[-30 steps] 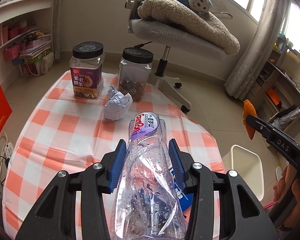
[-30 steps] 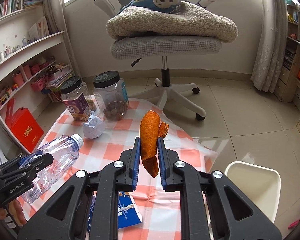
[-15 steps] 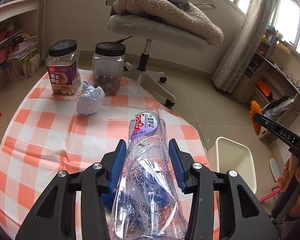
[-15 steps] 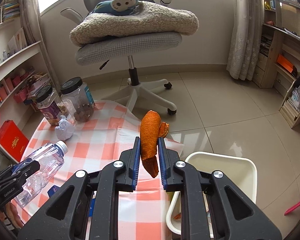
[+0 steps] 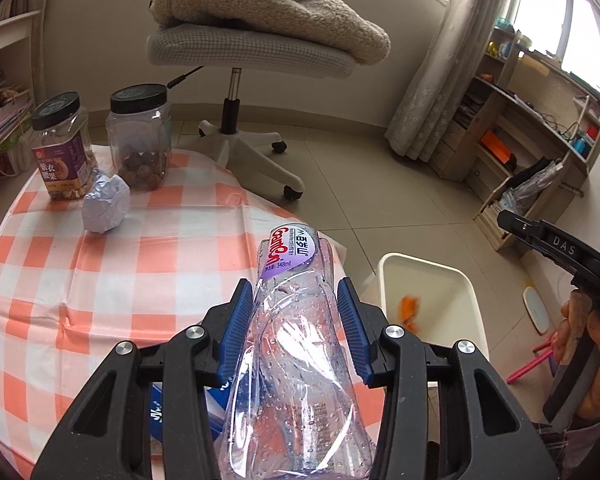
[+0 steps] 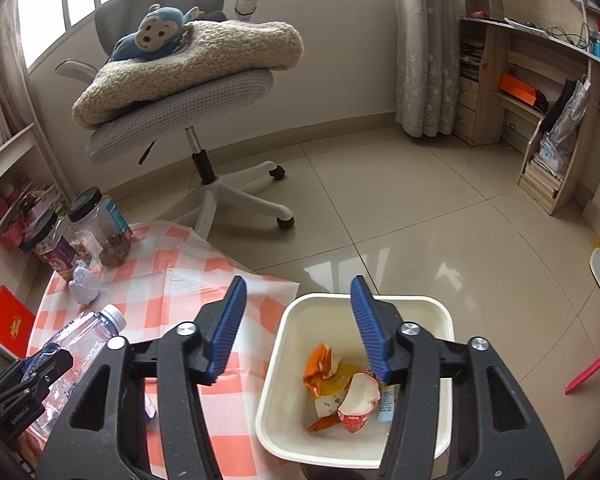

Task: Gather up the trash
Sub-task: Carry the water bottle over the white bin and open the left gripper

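Note:
My left gripper [image 5: 296,324] is shut on a crushed clear plastic bottle [image 5: 296,344] with a purple label, held above the checked tablecloth [image 5: 120,280]. The bottle also shows in the right wrist view [image 6: 76,348]. My right gripper [image 6: 298,324] is open and empty above the white bin [image 6: 380,304]. The orange peel [image 5: 408,308] is in the bin with several wrappers [image 6: 352,392]. A crumpled white paper ball [image 5: 104,208] lies on the table near two jars. A blue packet [image 5: 160,412] lies under my left gripper.
Two black-lidded jars [image 5: 60,144] [image 5: 140,136] stand at the table's far left. An office chair [image 6: 188,92] with a blanket and a toy monkey stands beyond the table. Shelves [image 6: 540,92] line the right wall. The bin stands on the floor right of the table.
My right gripper has moved over the bin and opened; the orange peel has dropped in. My left gripper has swung right with the bottle in it.

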Action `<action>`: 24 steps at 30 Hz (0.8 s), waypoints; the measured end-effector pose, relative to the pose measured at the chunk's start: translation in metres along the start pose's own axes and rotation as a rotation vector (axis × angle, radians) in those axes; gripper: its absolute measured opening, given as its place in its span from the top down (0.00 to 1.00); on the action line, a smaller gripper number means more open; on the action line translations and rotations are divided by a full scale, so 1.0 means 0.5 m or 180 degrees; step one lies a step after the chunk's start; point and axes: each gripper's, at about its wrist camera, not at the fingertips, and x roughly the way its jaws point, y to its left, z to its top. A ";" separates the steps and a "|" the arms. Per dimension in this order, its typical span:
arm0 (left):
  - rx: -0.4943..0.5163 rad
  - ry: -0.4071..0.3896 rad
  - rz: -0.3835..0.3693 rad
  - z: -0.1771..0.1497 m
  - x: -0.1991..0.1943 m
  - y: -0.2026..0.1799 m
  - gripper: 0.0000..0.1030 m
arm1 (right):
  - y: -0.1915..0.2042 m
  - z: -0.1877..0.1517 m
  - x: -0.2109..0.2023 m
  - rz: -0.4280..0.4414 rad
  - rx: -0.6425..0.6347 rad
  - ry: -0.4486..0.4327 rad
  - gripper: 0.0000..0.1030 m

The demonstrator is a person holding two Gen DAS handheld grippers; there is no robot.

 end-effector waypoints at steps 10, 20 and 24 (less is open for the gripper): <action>0.0107 0.0121 -0.0290 -0.002 0.048 -0.131 0.57 | -0.110 0.013 -0.027 -0.0431 0.0327 -0.0173 0.08; 0.0280 0.0229 -0.0514 0.002 0.094 -0.272 0.57 | -0.188 0.019 -0.059 -0.0665 0.0414 -0.0316 0.07; 0.0327 0.0249 -0.0556 0.007 0.111 -0.322 0.56 | -0.227 0.017 -0.065 -0.0738 0.0494 -0.0306 0.07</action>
